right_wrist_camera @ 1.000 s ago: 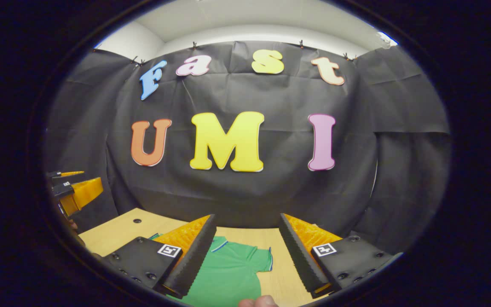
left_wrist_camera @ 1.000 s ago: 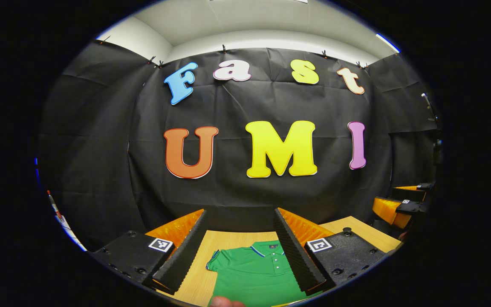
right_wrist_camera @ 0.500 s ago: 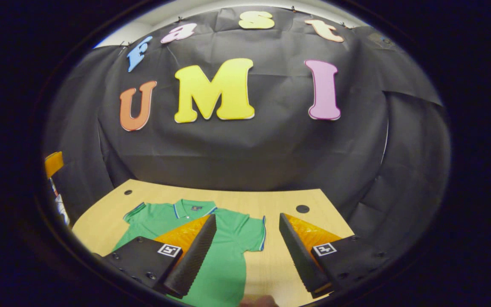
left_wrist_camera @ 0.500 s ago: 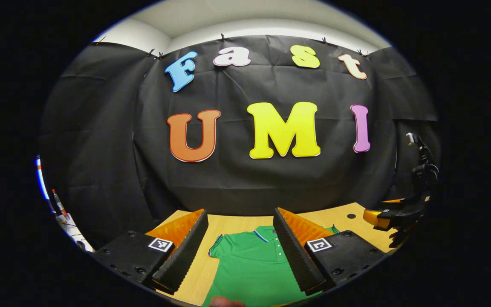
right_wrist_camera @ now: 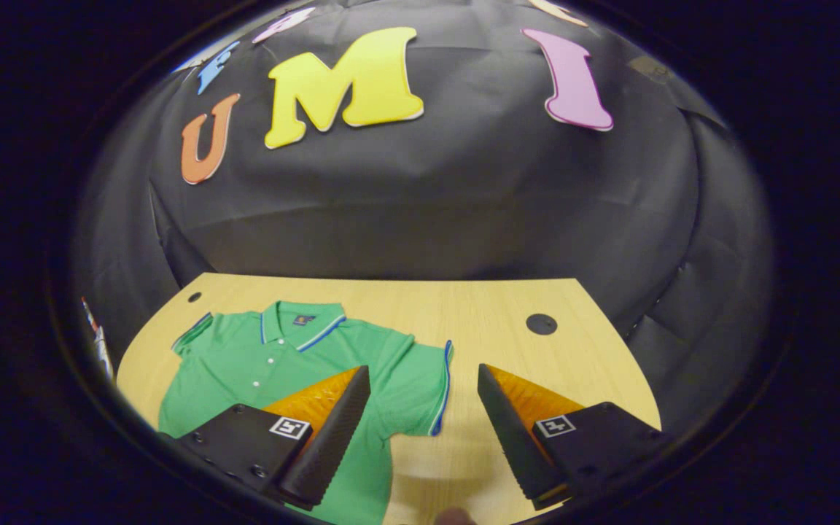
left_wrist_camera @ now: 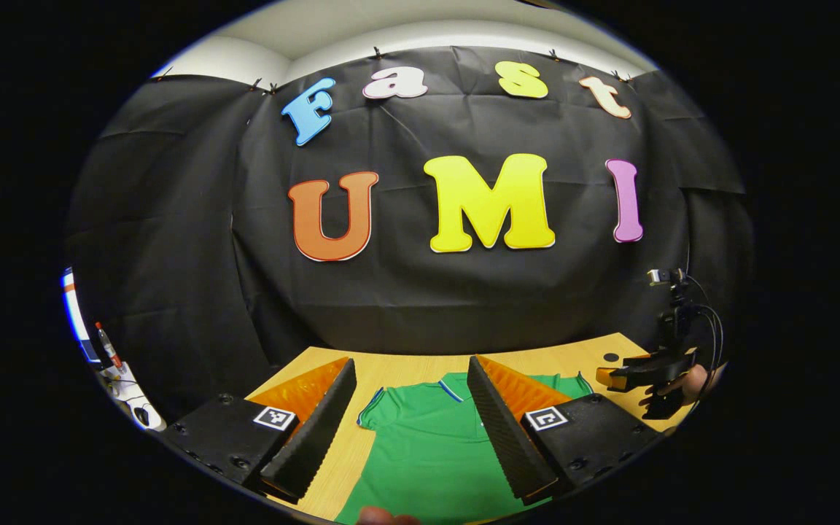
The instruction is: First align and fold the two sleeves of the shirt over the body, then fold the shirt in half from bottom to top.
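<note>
Green polo shirt [right_wrist_camera: 296, 364] spread flat and face up on the wooden table [right_wrist_camera: 478, 306], collar toward the booth's black wall [right_wrist_camera: 420, 197], both short sleeves out to the sides. No fold made yet, by the look of it: sleeves unfolded, hem end not turned up, so all of the task left to do. Near sleeve [right_wrist_camera: 420, 394] with its blue-edged cuff just ahead of the right gripper [right_wrist_camera: 424, 408], jaws spread wide and gripping nothing, above the cloth and apparently not touching it. Far sleeve [left_wrist_camera: 372, 412] ahead of the left gripper [left_wrist_camera: 409, 405], likewise parted and empty, above the shirt's chest. Right gripper seen again from the left gripper view, far off at the table's edge, held in a hand [left_wrist_camera: 682, 383].

Pale wood tabletop, bare apart from the shirt, with round cable holes [right_wrist_camera: 541, 324] near the back corners. Black cloth wall behind and to both sides; strip of white ceiling [left_wrist_camera: 405, 29] above.
</note>
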A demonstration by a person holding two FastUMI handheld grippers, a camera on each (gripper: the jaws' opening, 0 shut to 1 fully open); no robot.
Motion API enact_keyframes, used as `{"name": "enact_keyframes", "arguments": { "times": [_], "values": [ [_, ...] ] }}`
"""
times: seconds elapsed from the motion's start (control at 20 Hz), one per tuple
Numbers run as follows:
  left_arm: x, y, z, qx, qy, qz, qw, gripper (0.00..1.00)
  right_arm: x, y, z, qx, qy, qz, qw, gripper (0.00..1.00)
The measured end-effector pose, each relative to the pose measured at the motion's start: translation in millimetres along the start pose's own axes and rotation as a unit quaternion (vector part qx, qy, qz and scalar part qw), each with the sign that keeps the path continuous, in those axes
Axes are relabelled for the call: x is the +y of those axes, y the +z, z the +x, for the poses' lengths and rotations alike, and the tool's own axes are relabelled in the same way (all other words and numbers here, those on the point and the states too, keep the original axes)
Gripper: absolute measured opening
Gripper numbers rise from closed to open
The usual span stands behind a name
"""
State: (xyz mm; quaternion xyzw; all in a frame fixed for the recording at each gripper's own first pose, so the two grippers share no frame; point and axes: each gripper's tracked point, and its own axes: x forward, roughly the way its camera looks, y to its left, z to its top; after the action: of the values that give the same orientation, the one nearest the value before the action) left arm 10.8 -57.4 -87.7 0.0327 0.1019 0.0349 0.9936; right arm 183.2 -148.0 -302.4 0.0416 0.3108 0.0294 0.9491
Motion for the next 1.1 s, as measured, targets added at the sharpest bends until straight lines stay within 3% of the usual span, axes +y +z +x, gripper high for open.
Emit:
{"name": "enact_keyframes", "arguments": {
  "times": [0.3,0.7,0.9,1.05,1.1],
  "values": [
    [-10,-17,1,0.026,0.009,0.013,1.0,0.98,-16,-36,74,0.05,-0.014,0.027,0.998,0.96],
    [-22,-36,0,0.049,0.014,0.01,0.999,1.0,-8,-37,110,0.065,0.002,0.029,0.997,0.95],
    [-15,-41,-2,0.056,0.019,0.009,0.998,1.0,-14,-46,118,0.081,-0.011,0.021,0.996,0.61],
    [-12,-43,0,0.064,0.019,0.013,0.998,1.0,-18,-42,117,0.077,-0.009,0.023,0.997,0.05],
    [-9,-41,-1,0.061,0.02,0.016,0.998,1.0,-17,-43,116,0.082,-0.007,0.028,0.996,0.09]
  ]
}}
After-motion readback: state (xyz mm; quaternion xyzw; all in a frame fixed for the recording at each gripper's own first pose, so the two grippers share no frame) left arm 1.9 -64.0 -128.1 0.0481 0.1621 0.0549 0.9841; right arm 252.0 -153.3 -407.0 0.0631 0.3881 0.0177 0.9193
